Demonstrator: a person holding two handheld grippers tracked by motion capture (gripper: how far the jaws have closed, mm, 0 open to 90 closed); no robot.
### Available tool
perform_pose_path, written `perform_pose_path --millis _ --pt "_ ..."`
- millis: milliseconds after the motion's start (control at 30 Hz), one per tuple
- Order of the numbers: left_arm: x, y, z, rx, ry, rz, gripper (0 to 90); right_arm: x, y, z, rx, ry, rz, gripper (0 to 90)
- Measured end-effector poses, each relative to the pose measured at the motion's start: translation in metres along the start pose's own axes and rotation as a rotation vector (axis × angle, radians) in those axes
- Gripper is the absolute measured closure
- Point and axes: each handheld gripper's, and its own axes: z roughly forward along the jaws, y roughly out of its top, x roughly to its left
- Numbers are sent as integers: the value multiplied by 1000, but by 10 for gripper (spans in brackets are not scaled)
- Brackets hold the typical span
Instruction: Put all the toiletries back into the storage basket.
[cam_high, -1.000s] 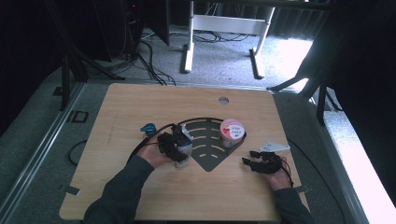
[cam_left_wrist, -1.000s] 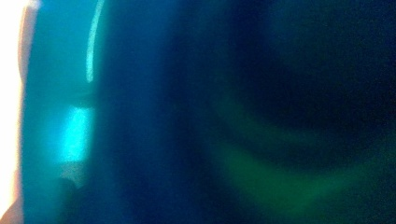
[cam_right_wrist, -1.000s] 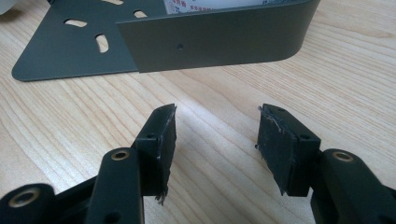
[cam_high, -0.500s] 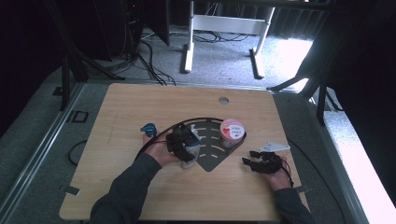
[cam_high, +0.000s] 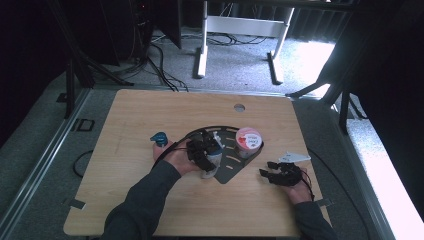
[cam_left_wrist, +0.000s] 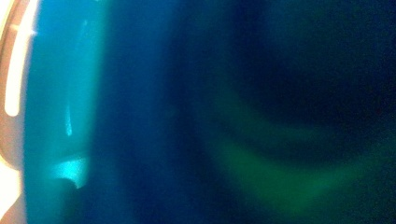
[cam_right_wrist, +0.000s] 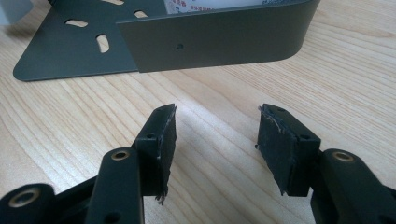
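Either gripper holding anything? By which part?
Left gripper: closed around a pale container, seemingly its side. Right gripper: open, nothing held.

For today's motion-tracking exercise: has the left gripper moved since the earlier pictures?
Yes. In the high view the left gripper has shifted rightward, away from the small blue object and farther over the dark slotted tray.

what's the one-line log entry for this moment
left gripper: over pale container at dark rack, grip unclear | right gripper: open, empty, on table beside rack | red-lidded tub: in rack
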Motion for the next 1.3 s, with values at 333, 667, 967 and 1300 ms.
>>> perform_pose_path --millis 333,667,967,1300 --pt "4 9 2 4 -1 -2 556 0 0 0 0 -1 -2 465" --pt "10 19 3 7 9 -11 556 0 0 0 0 0 0 464" --pt "16 25 6 13 9 -21 555 0 0 -1 0 1 2 465" --pt "24 27 11 6 10 -56 555 0 0 -1 0 1 2 465"
